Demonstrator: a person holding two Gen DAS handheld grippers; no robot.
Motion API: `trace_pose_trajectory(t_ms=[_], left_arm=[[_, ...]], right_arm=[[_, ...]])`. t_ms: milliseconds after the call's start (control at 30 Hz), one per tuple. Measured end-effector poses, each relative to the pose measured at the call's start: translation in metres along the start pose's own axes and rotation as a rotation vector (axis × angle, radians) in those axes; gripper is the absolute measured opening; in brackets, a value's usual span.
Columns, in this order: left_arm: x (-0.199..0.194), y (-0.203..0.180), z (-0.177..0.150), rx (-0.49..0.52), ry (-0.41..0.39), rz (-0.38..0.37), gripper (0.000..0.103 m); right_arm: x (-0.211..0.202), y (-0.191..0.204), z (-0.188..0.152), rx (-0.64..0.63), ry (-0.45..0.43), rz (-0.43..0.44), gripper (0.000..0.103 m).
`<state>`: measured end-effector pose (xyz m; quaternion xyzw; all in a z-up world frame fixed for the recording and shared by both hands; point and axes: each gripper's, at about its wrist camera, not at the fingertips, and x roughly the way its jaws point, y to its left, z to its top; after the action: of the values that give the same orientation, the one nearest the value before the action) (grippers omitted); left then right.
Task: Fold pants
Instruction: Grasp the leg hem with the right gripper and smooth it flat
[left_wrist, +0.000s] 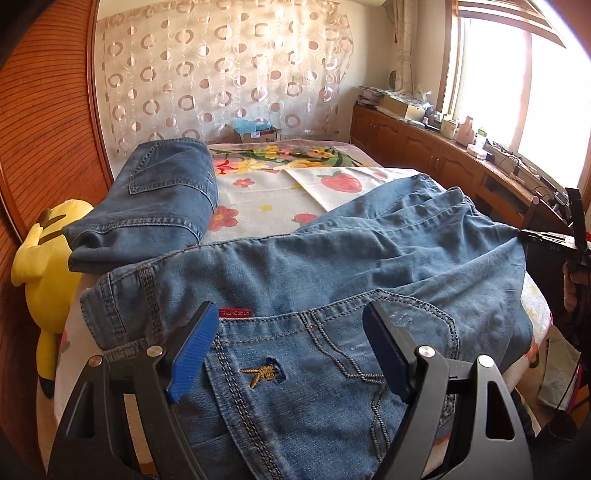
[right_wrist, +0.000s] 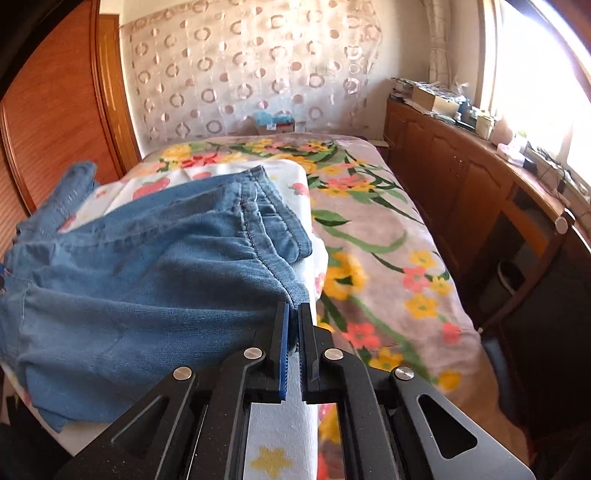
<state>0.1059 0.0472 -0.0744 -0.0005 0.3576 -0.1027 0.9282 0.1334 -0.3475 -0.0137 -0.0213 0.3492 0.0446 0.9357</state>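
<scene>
A pair of blue jeans (left_wrist: 332, 266) lies rumpled across the bed, its waistband and embroidered back pocket (left_wrist: 266, 373) nearest to me. My left gripper (left_wrist: 290, 314) hangs open just over that pocket, one blue pad on each side and nothing pinched. At the right edge of the left wrist view, my right gripper (left_wrist: 526, 234) holds the jeans' far side. In the right wrist view the right gripper (right_wrist: 293, 314) is shut on a seam fold of the jeans (right_wrist: 147, 266), with denim squeezed between the pads.
A second pair of jeans (left_wrist: 159, 199) lies folded at the bed's left side. A yellow plush toy (left_wrist: 48, 258) leans beside the bed by the wooden wardrobe (left_wrist: 44, 129). A floral blanket (right_wrist: 388, 258) covers the bed. A cluttered wooden cabinet (right_wrist: 461, 177) runs under the window.
</scene>
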Motion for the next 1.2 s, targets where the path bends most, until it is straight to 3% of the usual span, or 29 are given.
trace_pose_trajectory(t_ms=[100,333,667,900,967,1033,1100,1200], left_arm=[[0.003,-0.003,-0.001,0.007,0.008,-0.001,0.081],[0.008,-0.009,-0.001,0.021,0.018,-0.007,0.081],[0.008,-0.009,0.005,0.031,0.008,-0.003,0.081],[0.008,-0.012,0.006,0.031,0.003,-0.011,0.081],[0.008,-0.012,0.006,0.031,0.003,-0.012,0.081],[0.008,-0.012,0.006,0.031,0.003,-0.012,0.081],[0.008,-0.012,0.006,0.031,0.003,-0.011,0.081],[0.009,-0.013,0.006,0.027,0.000,-0.009,0.081]], right_arm=[[-0.004,0.007,0.013,0.008,-0.039,0.009,0.041],[0.040,0.035,0.051,-0.044,-0.046,0.125,0.042],[0.129,0.036,0.084,-0.024,0.105,0.140,0.043],[0.136,0.032,0.086,-0.005,0.112,0.165,0.043],[0.136,0.031,0.087,0.000,0.105,0.167,0.029],[0.130,0.033,0.089,-0.010,0.097,0.174,0.006],[0.120,0.036,0.090,-0.033,0.069,0.173,0.005],[0.095,0.036,0.099,-0.042,-0.044,0.136,0.005]])
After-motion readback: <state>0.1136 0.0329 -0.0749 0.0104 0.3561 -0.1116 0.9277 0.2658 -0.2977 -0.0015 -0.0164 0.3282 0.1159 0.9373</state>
